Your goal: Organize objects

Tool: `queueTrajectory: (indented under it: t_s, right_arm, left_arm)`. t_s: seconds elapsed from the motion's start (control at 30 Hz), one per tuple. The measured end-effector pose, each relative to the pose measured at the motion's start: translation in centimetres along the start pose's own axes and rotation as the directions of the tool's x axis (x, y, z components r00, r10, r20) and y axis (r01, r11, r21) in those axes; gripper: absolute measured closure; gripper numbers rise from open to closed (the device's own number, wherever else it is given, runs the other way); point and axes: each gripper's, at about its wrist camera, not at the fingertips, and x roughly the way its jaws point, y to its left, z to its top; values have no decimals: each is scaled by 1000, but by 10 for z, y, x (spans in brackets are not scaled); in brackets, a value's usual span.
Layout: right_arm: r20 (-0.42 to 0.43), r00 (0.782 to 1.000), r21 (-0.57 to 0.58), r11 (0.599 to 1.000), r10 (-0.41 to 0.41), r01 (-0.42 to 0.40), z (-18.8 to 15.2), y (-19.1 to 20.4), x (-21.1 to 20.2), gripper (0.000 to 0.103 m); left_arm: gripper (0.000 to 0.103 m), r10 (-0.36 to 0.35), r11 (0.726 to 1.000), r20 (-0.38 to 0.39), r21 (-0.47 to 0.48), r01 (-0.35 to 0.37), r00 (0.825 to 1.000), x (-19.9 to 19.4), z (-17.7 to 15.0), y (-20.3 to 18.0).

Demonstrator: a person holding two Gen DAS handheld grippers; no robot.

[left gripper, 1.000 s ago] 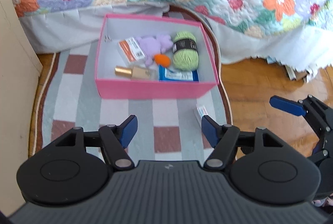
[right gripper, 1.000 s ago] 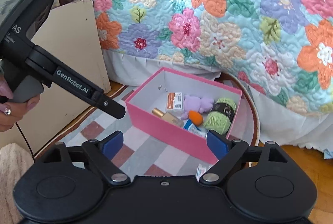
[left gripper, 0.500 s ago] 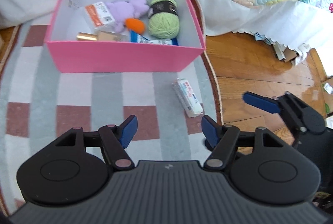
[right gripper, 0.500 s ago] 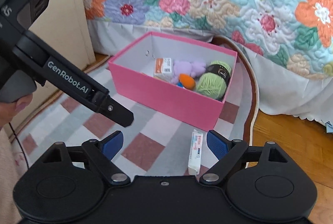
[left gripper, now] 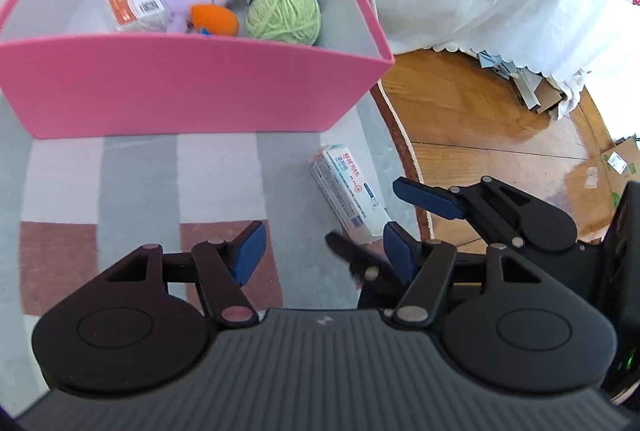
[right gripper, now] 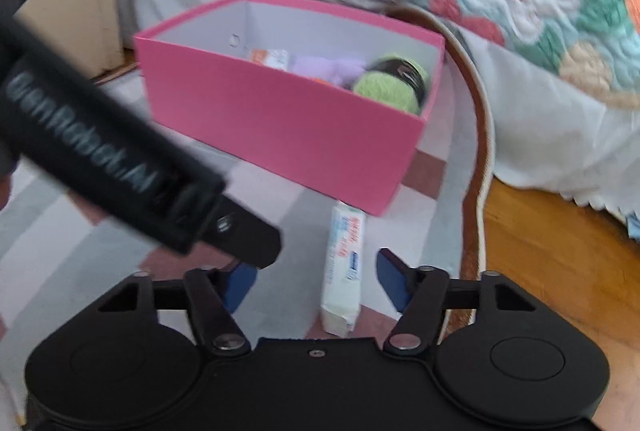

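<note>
With jaws just narrowing, right gripper (right gripper: 316,281) low over the checked rug (left gripper: 132,171), straddling but not gripping the white tissue pack (right gripper: 345,267) just outside the pink box (left gripper: 192,83); left gripper (left gripper: 322,251) beside it, apart, empty.

"GenRobot.AI" stands on the left gripper (right gripper: 248,259).
</note>
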Motion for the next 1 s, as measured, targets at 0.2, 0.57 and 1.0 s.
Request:
queueTrajectory:
  t_s: [0.2,0.57,1.0]
  right_arm:
    - [-26,1000,38,999,-1,2,-14,-3,23,68]
    - [15,998,-89,994,66,-64,-9,29,17,79]
    - [4,992,-446,888,125,-110,-12,86,8,78]
  left_arm:
    - [51,-26,1000,8,-12,26,1000,16,-4,10]
    - [60,-48,991,13,-125,49,999,8,-9,44]
    - [60,42,984,57,-177,-32,997,-12,-3,75]
